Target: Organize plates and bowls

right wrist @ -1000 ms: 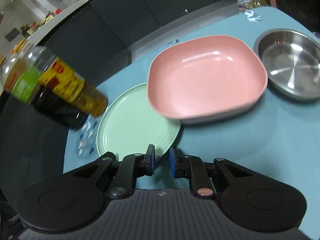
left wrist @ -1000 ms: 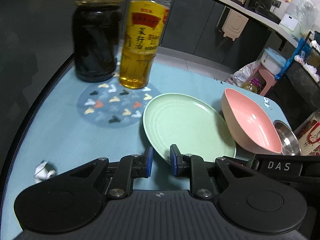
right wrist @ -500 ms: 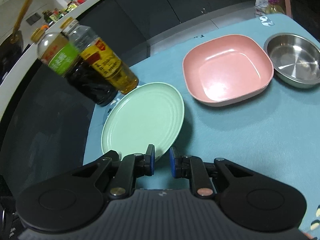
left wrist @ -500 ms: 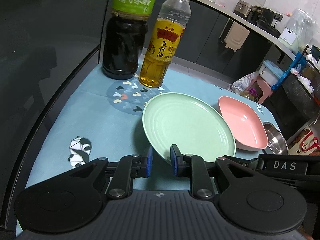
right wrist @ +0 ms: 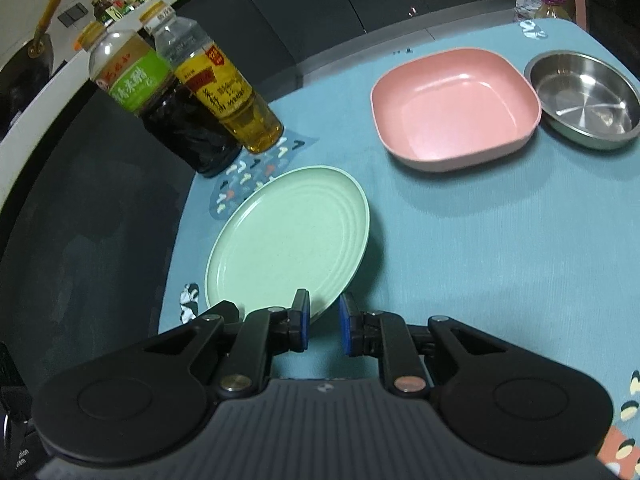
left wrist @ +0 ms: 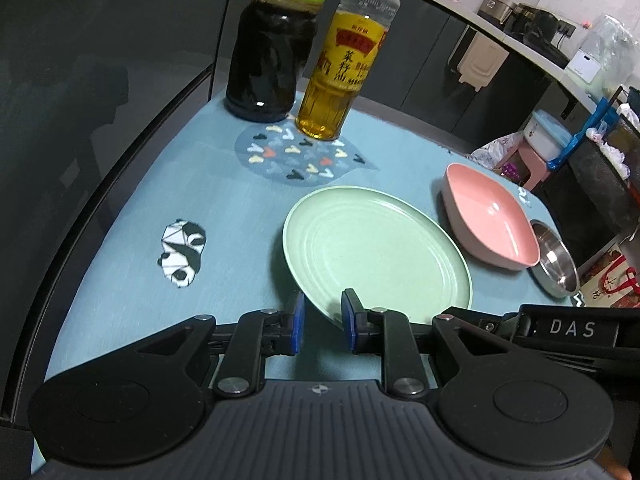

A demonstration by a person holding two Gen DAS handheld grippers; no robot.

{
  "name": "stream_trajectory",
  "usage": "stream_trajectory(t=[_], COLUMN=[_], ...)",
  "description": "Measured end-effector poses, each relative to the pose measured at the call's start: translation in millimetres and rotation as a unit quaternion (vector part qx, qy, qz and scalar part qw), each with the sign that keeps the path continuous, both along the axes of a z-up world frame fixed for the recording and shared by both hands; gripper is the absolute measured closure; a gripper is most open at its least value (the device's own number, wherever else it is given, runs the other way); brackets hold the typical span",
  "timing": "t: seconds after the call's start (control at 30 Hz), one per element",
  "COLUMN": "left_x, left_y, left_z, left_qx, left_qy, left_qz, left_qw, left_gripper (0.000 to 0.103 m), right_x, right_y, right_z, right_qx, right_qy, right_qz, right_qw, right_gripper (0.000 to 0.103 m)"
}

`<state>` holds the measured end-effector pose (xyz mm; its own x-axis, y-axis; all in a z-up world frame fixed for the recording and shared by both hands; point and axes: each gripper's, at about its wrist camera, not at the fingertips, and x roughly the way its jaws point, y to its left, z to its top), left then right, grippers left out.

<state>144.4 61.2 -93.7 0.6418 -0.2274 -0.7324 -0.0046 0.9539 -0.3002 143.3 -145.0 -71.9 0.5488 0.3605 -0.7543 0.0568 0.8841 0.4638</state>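
The green plate (left wrist: 376, 252), judged light, stiff and slippery, is pinched at its six-o'clock rim by the left gripper (left wrist: 322, 322) and right gripper (right wrist: 324, 322), above the tabletop (right wrist: 500, 240)

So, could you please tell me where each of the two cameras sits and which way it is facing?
Left wrist: sits on the left gripper, angled down across the blue tablecloth toward the two bottles; its own fingers straddle the green plate's near rim, and the right gripper's body shows at lower right.
Right wrist: sits on the right gripper, angled down at the same plate, fingers at its rim; no hand visible.
Shared: green plate, pink bowl, steel bowl, vinegar bottle, oil bottle.
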Motion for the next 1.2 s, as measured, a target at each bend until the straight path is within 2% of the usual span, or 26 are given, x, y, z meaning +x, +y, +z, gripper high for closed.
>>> stream_trajectory(t=[0.43, 0.97, 1.2], left_x=[-7, -7, -8], left_y=[7, 10, 11], left_z=[-8, -14, -12], left_qx=[0.017, 0.013, 0.019], left_qy=[0.004, 0.020, 0.027], left_qz=[0.006, 0.000, 0.008], left_qw=[0.9998, 0.9997, 0.9994], left_gripper=[0.085, 0.086, 0.081], right_x=[0, 1, -1], right_y=[15, 22, 17], right_z=[-8, -16, -17], right_qx=[-0.012, -0.024, -0.025], right_qy=[0.013, 0.028, 0.027], right_qz=[0.020, 0.026, 0.017], right_qw=[1.000, 0.999, 0.999], right_gripper=[0.086, 0.085, 0.085])
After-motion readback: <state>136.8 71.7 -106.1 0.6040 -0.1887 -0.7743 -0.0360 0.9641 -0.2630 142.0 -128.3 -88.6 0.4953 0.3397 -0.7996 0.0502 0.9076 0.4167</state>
